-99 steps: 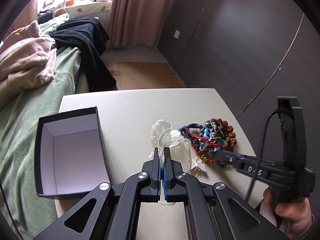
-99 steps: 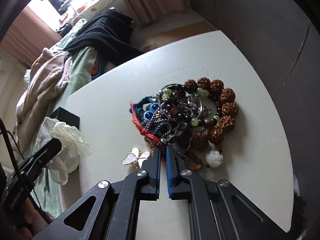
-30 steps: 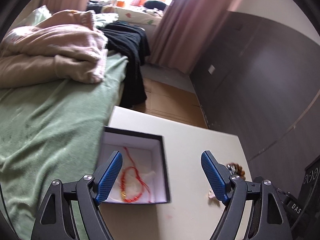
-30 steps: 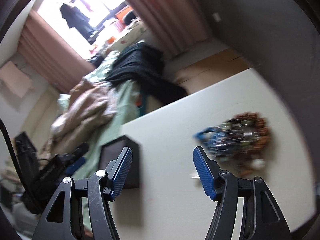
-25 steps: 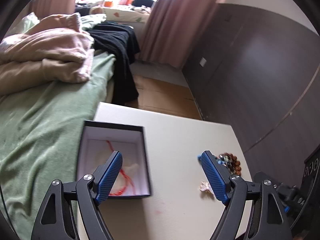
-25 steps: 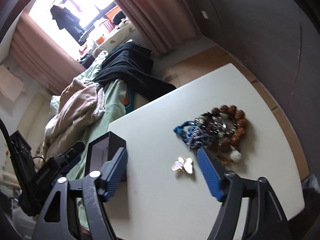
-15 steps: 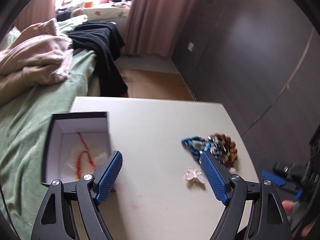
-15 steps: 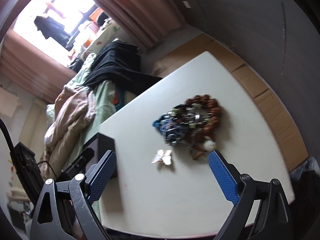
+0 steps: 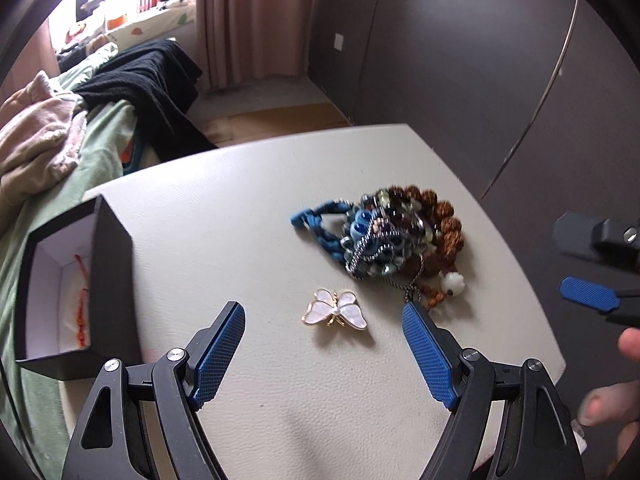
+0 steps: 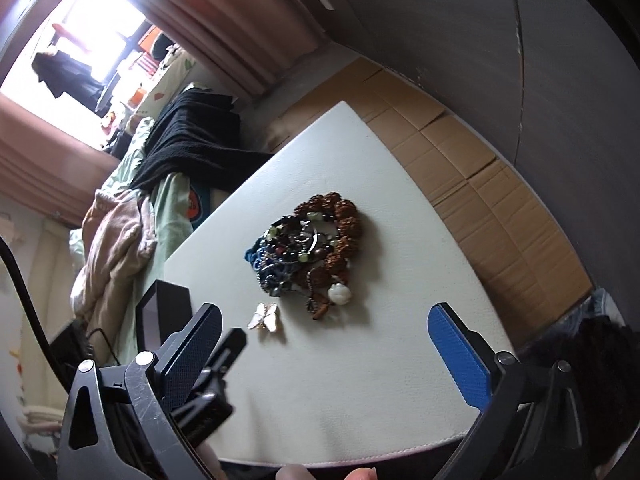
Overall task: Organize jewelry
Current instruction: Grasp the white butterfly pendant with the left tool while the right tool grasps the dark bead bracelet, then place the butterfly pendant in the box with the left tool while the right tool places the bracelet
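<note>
A tangled pile of bead bracelets [image 9: 394, 238] in blue, dark and brown lies on the white table [image 9: 240, 200]. A white and gold butterfly brooch [image 9: 335, 313] lies just in front of it. A black box with a white inside [image 9: 68, 288] stands at the table's left and holds a red string bracelet [image 9: 82, 312]. My left gripper [image 9: 324, 354] is open and empty, above the table with the brooch between its fingers' line. My right gripper [image 10: 334, 354] is open and empty, high above the near edge; the pile [image 10: 310, 246], brooch [image 10: 265, 317] and box [image 10: 160, 316] show below it.
A bed with a green sheet [image 9: 100, 148], a pink blanket [image 9: 36, 144] and black clothing [image 9: 148, 80] lies left of the table. Dark wardrobe doors [image 9: 460, 60] stand right. Cardboard [image 10: 472, 160] covers the floor beyond the table. The right gripper's blue pad [image 9: 588, 294] shows at right.
My left gripper has swung right and down from over the box toward the brooch and pile. My right gripper has risen and pulled back toward the near edge. Both stay open.
</note>
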